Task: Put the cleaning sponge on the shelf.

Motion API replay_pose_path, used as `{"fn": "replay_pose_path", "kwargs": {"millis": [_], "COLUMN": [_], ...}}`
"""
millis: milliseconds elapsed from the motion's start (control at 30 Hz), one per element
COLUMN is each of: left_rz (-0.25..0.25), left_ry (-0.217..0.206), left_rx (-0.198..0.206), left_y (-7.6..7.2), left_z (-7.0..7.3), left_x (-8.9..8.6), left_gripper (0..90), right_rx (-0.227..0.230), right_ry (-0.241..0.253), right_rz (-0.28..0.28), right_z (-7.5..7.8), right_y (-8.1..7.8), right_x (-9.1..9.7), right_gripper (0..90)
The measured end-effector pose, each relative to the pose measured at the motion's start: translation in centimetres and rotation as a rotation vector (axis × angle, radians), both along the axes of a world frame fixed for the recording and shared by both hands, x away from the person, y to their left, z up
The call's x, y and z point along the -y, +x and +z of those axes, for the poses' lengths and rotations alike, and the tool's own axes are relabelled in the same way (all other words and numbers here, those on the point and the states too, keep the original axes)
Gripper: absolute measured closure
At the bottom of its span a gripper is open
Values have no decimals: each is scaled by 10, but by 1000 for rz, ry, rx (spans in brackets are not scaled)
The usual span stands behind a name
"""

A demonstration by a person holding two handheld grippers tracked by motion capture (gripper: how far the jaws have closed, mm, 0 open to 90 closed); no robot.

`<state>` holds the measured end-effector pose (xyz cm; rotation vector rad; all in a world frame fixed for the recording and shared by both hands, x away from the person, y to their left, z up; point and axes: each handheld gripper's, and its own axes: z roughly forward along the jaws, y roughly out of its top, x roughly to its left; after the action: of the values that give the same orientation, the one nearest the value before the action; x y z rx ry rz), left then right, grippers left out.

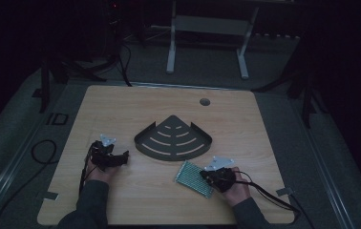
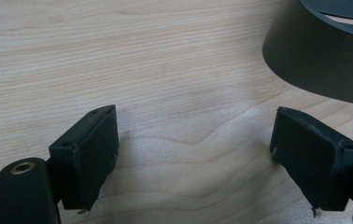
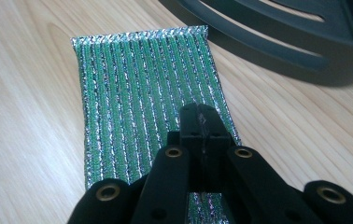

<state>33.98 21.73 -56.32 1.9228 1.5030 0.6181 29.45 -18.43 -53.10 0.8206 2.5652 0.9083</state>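
1. Right gripper (image 1: 206,177) has its jaws pressed together over the near end of a green, silver-striped scouring pad (image 1: 194,178); whether they pinch the pad's edge or merely rest on it is hard to tell.
2. Left gripper (image 1: 123,156) hangs with jaws spread wide over bare wooden table (image 1: 121,107), nothing between them.
3. Flat on the table, the pad runs lengthwise away from the right gripper, its far short edge toward the dark corner shelf (image 1: 173,138) (a slotted, fan-shaped tray) and just beside its curved rim.
4. Between the two grippers sits the shelf, its point aimed at the table's far side.
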Motion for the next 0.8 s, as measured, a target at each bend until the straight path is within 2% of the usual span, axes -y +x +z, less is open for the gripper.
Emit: {"fn": "replay_pose_path", "kwargs": {"millis": [467,600,800], "left_rz": [0,0,0], "left_ry": [0,0,0], "left_rx": [0,0,0], "left_y": [0,0,0], "left_z": [0,0,0], "left_x": [0,0,0], "left_gripper": [159,159,159], "right_rx": [2,1,-11], "right_ry": [-20,-18,-10], "right_rz": [-103,-130,-140], "right_z": [2,2,3], "right_y": [4,5,6], "right_x": [47,55,59], "right_gripper": [899,899,899]}}
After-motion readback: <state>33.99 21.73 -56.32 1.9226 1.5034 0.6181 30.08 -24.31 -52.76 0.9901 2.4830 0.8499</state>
